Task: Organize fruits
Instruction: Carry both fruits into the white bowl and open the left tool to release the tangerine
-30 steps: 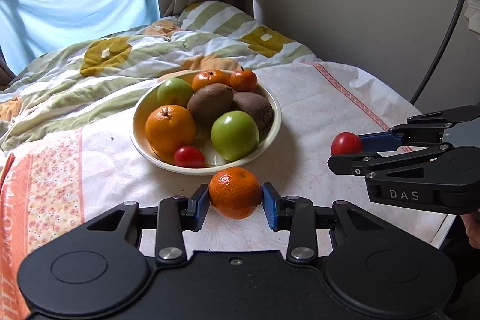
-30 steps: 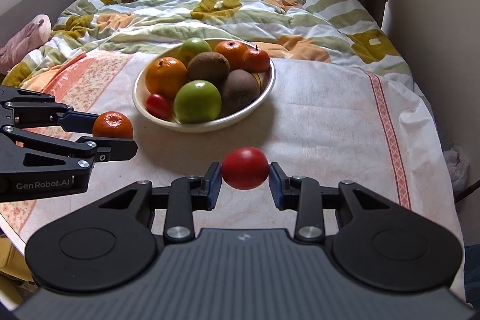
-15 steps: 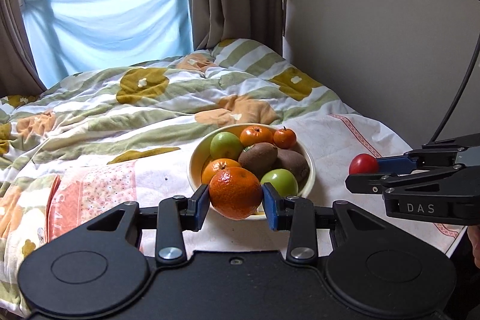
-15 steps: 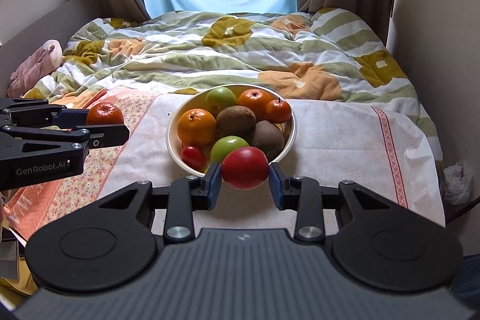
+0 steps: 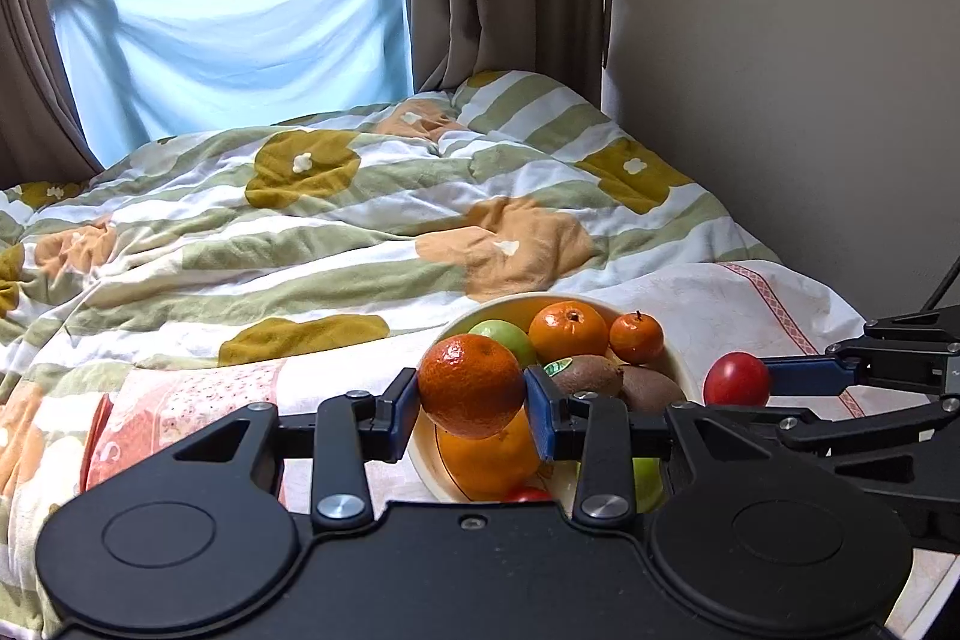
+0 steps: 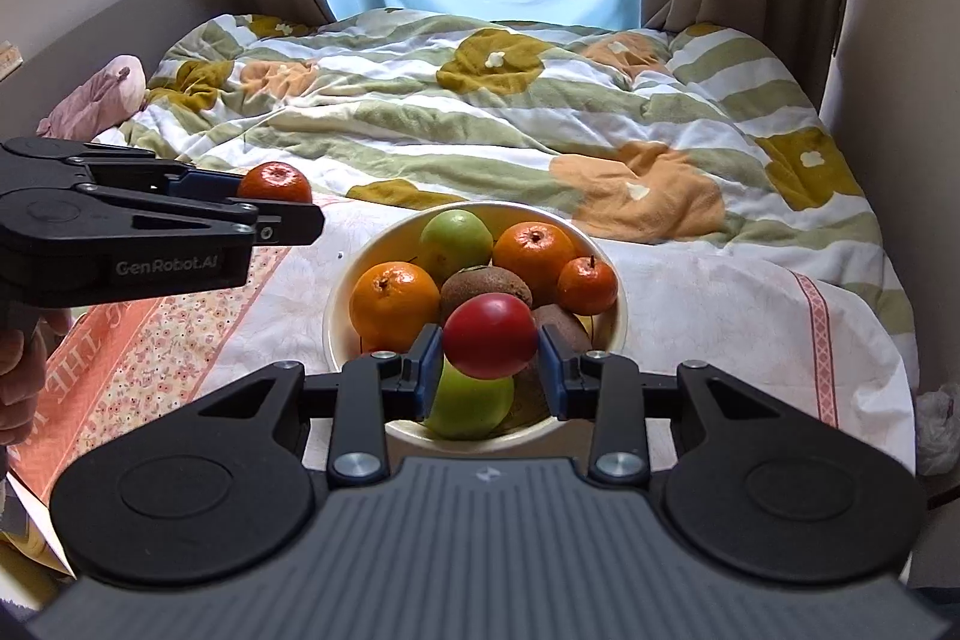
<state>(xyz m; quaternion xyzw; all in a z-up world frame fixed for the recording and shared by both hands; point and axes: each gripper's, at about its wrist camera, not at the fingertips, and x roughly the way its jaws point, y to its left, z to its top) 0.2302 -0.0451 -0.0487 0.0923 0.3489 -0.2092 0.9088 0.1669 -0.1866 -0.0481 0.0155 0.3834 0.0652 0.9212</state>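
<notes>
Behind our bowl lies a rumpled bed; our left tool squeezes an orange, our right tool a red fruit; next we lower both in gently.

Left gripper & right gripper: matt black plastic w/ shiny metal screws, blue pads. Tangerine has dimpled, semi-glossy peel; red fruit smooth & glossy; kiwis at frame centre fuzzy, matt. Bowl smooth, glossy cream; quilt across upper frame soft crumpled cloth.
</notes>
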